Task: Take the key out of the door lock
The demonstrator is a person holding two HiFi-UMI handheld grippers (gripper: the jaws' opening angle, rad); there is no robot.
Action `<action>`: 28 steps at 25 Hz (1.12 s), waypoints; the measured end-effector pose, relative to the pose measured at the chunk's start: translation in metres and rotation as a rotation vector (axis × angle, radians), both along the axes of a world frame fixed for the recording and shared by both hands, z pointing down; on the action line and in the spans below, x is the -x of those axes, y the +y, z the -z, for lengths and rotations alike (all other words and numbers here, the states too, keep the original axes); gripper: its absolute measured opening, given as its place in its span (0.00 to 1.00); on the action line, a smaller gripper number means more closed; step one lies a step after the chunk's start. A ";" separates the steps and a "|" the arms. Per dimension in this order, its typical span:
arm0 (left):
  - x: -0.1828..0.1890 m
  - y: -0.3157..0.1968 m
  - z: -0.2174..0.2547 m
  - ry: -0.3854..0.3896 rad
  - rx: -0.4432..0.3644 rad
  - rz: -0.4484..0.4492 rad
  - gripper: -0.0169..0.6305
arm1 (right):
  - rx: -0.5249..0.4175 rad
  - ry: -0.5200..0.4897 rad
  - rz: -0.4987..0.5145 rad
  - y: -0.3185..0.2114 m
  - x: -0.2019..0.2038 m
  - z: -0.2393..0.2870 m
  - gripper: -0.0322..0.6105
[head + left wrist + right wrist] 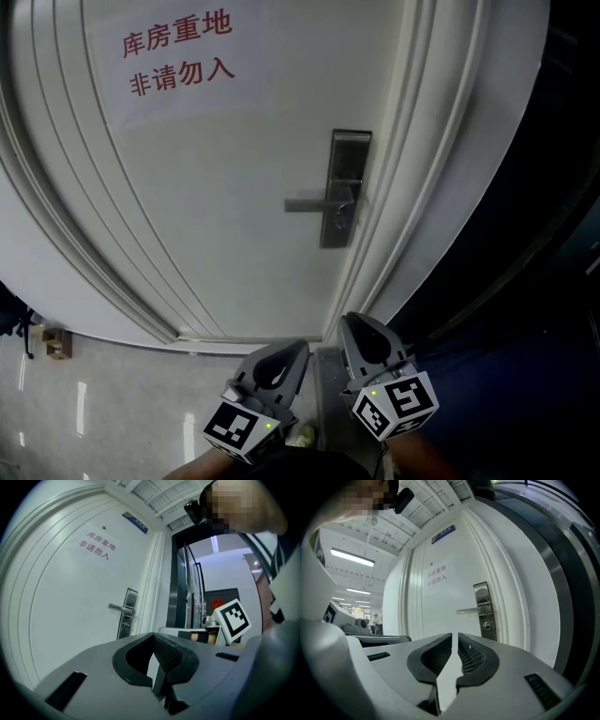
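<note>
A white door (216, 187) carries a metal lock plate (345, 187) with a lever handle (314, 203) pointing left. A small key (343, 218) sticks out of the plate just below the lever. The plate (127, 613) and key (124, 625) also show in the left gripper view, and the plate (483, 611) and key (487, 626) in the right gripper view. My left gripper (298, 348) and right gripper (350, 321) are low, side by side, well short of the lock. Both are shut with nothing between the pads.
Red characters (178, 52) are printed high on the door. The moulded door frame (394, 234) runs down the lock's right, with a dark glass partition (525, 234) beyond it. A small brown box (56, 343) sits on the shiny floor at left.
</note>
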State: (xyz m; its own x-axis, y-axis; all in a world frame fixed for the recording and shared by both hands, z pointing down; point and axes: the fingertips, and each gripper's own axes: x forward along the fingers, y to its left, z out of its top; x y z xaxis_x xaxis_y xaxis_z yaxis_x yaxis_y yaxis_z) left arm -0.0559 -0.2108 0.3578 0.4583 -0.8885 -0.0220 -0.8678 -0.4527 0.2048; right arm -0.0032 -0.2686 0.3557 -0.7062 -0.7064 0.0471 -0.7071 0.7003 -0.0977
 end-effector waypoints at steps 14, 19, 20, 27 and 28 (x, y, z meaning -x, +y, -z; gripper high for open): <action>0.023 -0.092 -0.010 0.014 0.016 -0.081 0.03 | 0.682 -0.836 -0.085 -0.165 0.000 -0.048 0.15; 0.036 -0.114 -0.017 0.022 0.036 -0.087 0.03 | 0.731 -1.019 -0.127 -0.198 0.003 -0.051 0.19; 0.038 -0.117 -0.018 0.022 0.039 -0.087 0.03 | 0.745 -1.035 -0.129 -0.204 0.005 -0.053 0.19; 0.040 -0.133 -0.022 0.024 0.041 -0.102 0.03 | 0.778 -1.074 -0.107 -0.224 0.020 -0.056 0.19; 0.040 -0.134 -0.022 0.024 0.042 -0.105 0.03 | 0.783 -1.078 -0.105 -0.226 0.021 -0.056 0.19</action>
